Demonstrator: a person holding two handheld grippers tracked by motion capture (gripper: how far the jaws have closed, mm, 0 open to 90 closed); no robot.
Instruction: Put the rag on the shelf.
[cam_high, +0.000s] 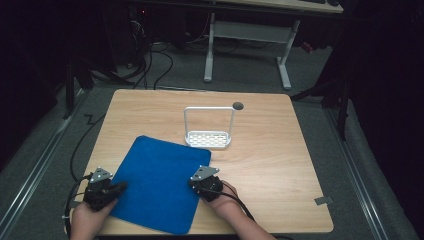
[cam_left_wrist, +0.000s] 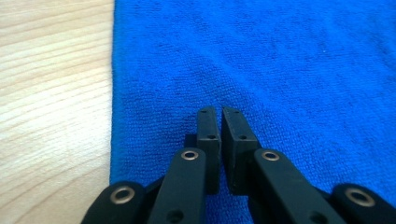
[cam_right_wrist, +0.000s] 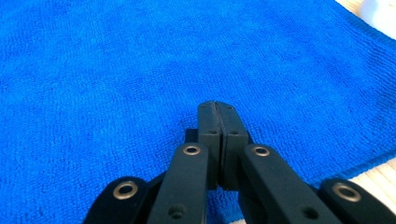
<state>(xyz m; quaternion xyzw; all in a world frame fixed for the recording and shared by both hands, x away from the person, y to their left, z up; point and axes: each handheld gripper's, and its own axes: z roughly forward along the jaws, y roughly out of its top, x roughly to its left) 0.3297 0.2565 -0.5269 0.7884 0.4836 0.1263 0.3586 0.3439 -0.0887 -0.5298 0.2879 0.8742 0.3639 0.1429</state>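
My left gripper (cam_high: 118, 188) and right gripper (cam_high: 192, 182) rest, jaws closed and holding nothing, on opposite near edges of a blue cloth (cam_high: 157, 182) lying flat on the wooden worktop (cam_high: 270, 155). Beyond stands a white rack (cam_high: 209, 139).

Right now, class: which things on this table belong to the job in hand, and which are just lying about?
In the job:
blue cloth
left gripper, shut over the cloth's left edge
right gripper, shut over its right edge

Lying about:
white rack, beyond the cloth
grey tape scrap
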